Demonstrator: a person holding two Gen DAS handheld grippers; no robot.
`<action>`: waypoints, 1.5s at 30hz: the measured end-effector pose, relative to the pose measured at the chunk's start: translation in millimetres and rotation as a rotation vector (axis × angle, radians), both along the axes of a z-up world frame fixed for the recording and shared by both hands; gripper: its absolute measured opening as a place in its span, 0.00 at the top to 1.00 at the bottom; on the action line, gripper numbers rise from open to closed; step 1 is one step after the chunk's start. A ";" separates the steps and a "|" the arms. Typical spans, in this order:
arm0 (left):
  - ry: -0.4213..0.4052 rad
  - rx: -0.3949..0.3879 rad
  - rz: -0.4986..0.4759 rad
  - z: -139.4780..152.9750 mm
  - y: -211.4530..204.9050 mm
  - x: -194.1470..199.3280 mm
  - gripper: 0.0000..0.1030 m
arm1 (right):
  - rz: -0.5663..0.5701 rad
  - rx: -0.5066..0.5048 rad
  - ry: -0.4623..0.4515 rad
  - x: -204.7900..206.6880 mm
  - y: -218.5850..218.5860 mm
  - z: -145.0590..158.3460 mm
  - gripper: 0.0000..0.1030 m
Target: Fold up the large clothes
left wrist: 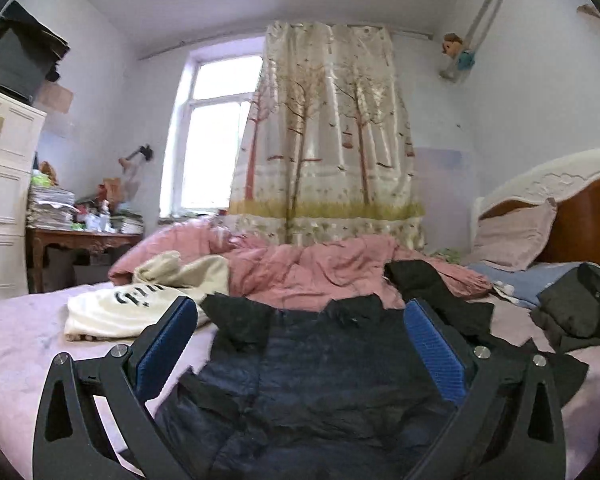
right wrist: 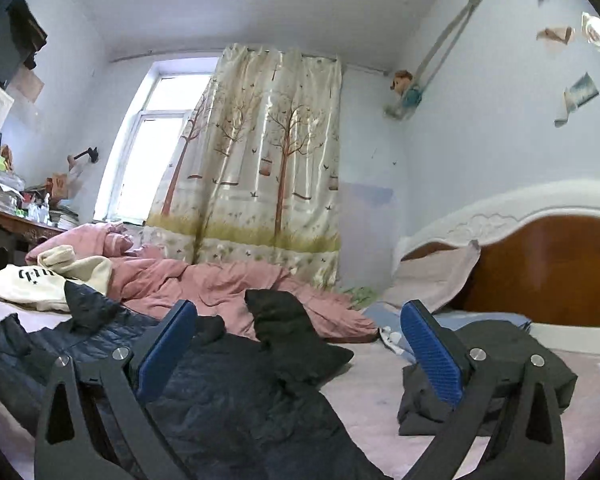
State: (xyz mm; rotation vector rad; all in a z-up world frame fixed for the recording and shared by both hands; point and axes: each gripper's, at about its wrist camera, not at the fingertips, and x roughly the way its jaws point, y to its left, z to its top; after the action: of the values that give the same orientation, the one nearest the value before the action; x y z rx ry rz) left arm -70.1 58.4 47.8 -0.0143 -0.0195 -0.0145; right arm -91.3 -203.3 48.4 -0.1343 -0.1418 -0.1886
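Both grippers, left (left wrist: pixel 300 328) and right (right wrist: pixel 300 332), gape over dark jacket (left wrist: pixel 312 392)

My left claw (left wrist: pixel 300 344) is matte black, each arm a broad curved plate pierced by a narrow teardrop slot and pinned with two round silver screws. The inner faces of its fingers (left wrist: pixel 168 344) carry ribbed blue pads. My right claw (right wrist: pixel 300 344) is built the same: black slotted arms, silver screw heads, and blue textured pads (right wrist: pixel 432 352).
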 end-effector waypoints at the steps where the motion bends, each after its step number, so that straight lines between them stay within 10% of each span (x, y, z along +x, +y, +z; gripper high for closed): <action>1: 0.017 0.002 -0.012 -1.1 -1.2 2.7 0.00 | 0.021 0.002 0.022 1.8 2.1 -1.2 0.00; 9: 0.047 0.038 -0.006 -7.4 -10.5 -1.8 0.00 | 0.080 0.046 0.156 20.2 -9.0 -9.9 0.00; 14: 0.226 0.050 0.035 -30.5 -7.2 -1.3 0.00 | 0.164 0.114 0.465 48.7 -10.0 -28.5 0.00; 19: 0.122 0.153 0.027 -28.9 -21.3 -26.0 0.00 | 0.158 0.120 0.429 38.4 -7.9 -35.2 0.00; 24: 0.390 0.009 -0.008 -33.3 -10.1 -15.2 0.00 | 0.117 0.118 0.640 49.8 -4.8 -41.9 0.00; 28: 0.475 0.135 -0.012 -43.4 -9.5 2.2 0.09 | 0.231 0.112 0.836 62.0 -6.9 -63.0 0.00; 35: 0.678 0.399 -0.178 -78.3 -11.8 44.0 0.20 | 0.200 -0.234 0.897 66.5 18.8 -86.6 0.00; 45: 0.804 0.396 -0.146 -85.2 26.8 60.2 0.16 | 0.116 -0.075 0.940 82.4 -31.2 -84.1 0.05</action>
State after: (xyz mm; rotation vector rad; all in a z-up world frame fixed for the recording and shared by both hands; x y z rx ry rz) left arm -9.9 85.2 -37.4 0.3747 0.7888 -0.1572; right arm -8.9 -234.5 -35.7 -0.2758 0.7787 0.0096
